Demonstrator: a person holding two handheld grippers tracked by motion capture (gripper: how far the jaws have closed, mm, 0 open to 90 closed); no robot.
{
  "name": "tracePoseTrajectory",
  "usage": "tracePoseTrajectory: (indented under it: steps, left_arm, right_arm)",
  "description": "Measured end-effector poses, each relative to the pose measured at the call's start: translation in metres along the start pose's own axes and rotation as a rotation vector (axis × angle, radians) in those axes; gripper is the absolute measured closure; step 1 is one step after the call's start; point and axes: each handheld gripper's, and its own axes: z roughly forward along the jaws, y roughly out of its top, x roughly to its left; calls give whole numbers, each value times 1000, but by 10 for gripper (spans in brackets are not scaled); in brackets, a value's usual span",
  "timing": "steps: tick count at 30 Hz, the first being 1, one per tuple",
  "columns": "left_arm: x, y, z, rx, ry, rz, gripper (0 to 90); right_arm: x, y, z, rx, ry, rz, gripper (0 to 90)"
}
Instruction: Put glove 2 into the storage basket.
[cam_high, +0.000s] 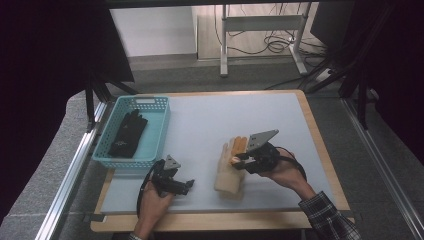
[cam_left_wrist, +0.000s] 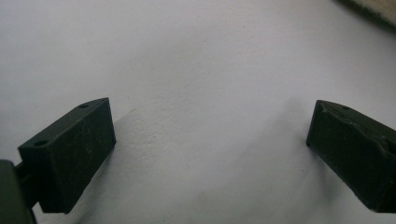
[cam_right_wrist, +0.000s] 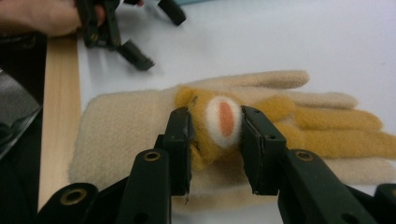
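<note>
So far the work looks about half done, judging by how the gloves lie. Nearest the person, at the near left of the pale grey table mat (cam_high: 200, 120), the left gripper (cam_high: 186, 185) rests low over bare mat with its jaws spread wide and nothing between them; the left gripper view shows both black pads apart over plain surface. Just right of it, near the middle of the near edge, lies the cream fleece glove with mustard-yellow fingers (cam_right_wrist: 140, 126), flat on the mat with its cuff toward the person. The right gripper (cam_right_wrist: 215, 126) is clamped on a raised fold of that glove, the pads pressing either side of a small white patch with an orange centre, so the glove is gripped but not yet lifted clear. Farther off at the far left stands the light blue plastic lattice basket (cam_high: 161, 131), and a black knitted glove (cam_high: 128, 134) already lies inside it. What seems left is carrying the cream glove across to the basket and letting it go there beside the black one.
</note>
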Motion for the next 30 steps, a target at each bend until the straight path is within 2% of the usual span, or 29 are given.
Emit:
tracePoseTrajectory:
  steps: [6, 10, 12, 14, 17, 21, 26, 30]
  left_arm:
    - [0, 0, 0, -1, 0, 0, 14]
    - [0, 0, 0, -2, 0, 0, 14]
    - [0, 0, 0, -2, 0, 0, 14]
    - [0, 0, 0, -2, 0, 0, 14]
    - [0, 0, 0, -2, 1, 3, 14]
    - [0, 0, 0, -3, 2, 3, 14]
    - [0, 0, 0, -2, 1, 3, 14]
    - [0, 0, 0, -2, 0, 0, 14]
  right_arm:
    - [3, -11, 12, 35, 45, -20, 639]
    - [1, -19, 22, 66, 52, -21, 626]
    - [-2, -23, 25, 67, 57, -1, 583]
    - [-3, -25, 25, 45, 54, 21, 524]
    - [-4, -25, 19, 16, 29, 45, 475]
    - [-7, -28, 9, -15, 7, 96, 474]
    - [-11, -39, -1, -47, -27, 177, 540]
    - [-10, -47, -7, -71, -30, 235, 570]
